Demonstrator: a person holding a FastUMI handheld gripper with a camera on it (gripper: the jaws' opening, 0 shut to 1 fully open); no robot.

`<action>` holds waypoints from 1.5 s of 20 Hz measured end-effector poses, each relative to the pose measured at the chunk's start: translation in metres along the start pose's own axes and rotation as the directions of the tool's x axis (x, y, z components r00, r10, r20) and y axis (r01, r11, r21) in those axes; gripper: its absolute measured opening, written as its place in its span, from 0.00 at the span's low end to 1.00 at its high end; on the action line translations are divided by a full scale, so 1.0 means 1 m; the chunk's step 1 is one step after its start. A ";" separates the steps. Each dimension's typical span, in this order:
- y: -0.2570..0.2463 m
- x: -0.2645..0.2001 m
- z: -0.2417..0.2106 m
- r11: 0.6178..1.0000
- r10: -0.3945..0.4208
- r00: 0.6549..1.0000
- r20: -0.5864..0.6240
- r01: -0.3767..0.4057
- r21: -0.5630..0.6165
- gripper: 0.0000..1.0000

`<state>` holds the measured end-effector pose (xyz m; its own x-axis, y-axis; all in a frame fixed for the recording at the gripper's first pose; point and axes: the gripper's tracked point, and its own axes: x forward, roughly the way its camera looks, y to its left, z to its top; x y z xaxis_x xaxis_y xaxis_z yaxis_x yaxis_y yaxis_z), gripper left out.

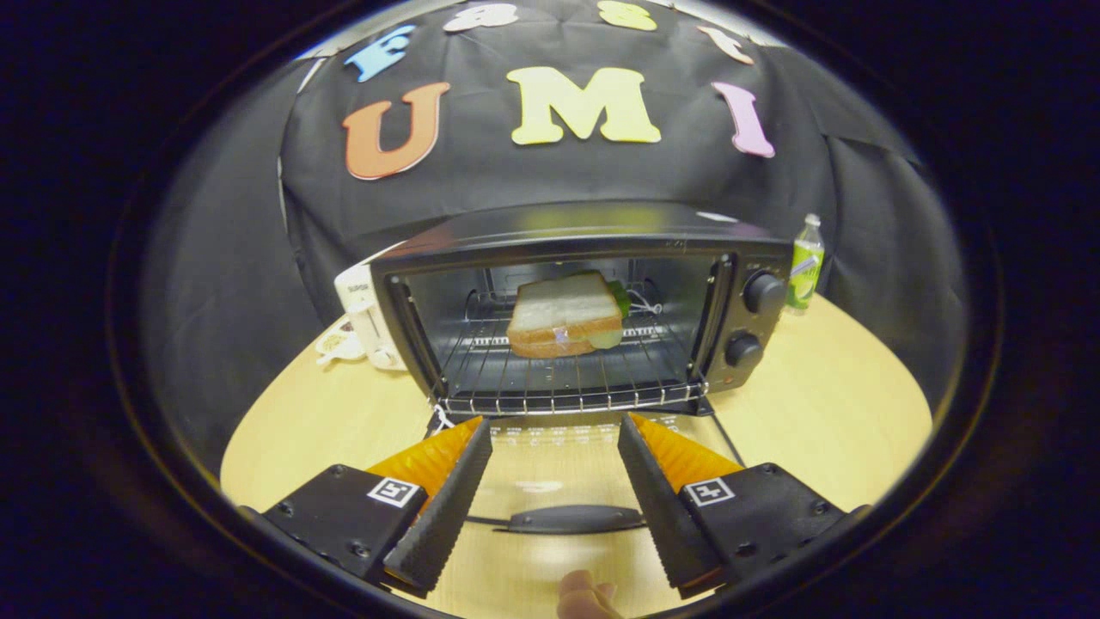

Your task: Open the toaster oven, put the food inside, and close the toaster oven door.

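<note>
- Gripper view: the toaster oven point(584, 301) stands on the wooden desk point(825, 413) with its glass door point(550, 481) dropped fully open and lying flat toward the camera, so the opening step looks done.
- The food, a sandwich point(565, 327) of white bread with some green filling showing at its far corner, rests on the wire rack point(567, 378) inside the oven cavity, roughly at the middle and toward the back. The loading step therefore appears complete as well.
- The gripper point(554, 443) has its fingers spread wide and holding nothing; they hover over the lowered door, just short of the rack's front edge, one at each side of the door's middle.
- The door handle point(571, 518) lies between the two fingers, nearer the camera than their tips, and neither finger seems to touch it.
- A fingertip of the person's hand point(586, 595) shows under the gripper.
- What is left, by my reading: lifting the door and swinging it shut.
- Around the oven: two control knobs point(760, 292) on its right panel, a small bottle point(805, 262) beyond its right side, and a white appliance point(365, 314) by its left side.
</note>
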<state>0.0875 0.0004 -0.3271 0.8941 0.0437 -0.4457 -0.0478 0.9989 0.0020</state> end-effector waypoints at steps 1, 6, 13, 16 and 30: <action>0.000 -0.011 -0.006 0.999 -0.018 1.000 0.007 0.018 -0.034 0.97; 0.003 -0.042 -0.036 0.996 -0.044 0.998 0.034 0.047 -0.073 0.97; -0.006 -0.024 -0.094 0.998 -0.060 0.993 -0.097 0.059 -0.005 0.99; -0.012 -0.017 -0.103 0.997 -0.075 0.990 -0.118 0.074 -0.012 0.99; -0.004 -0.012 -0.105 0.999 -0.040 0.993 -0.110 0.042 0.019 0.98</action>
<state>0.0300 -0.0063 -0.4163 0.8410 0.0018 -0.5410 -0.0016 1.0000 0.0008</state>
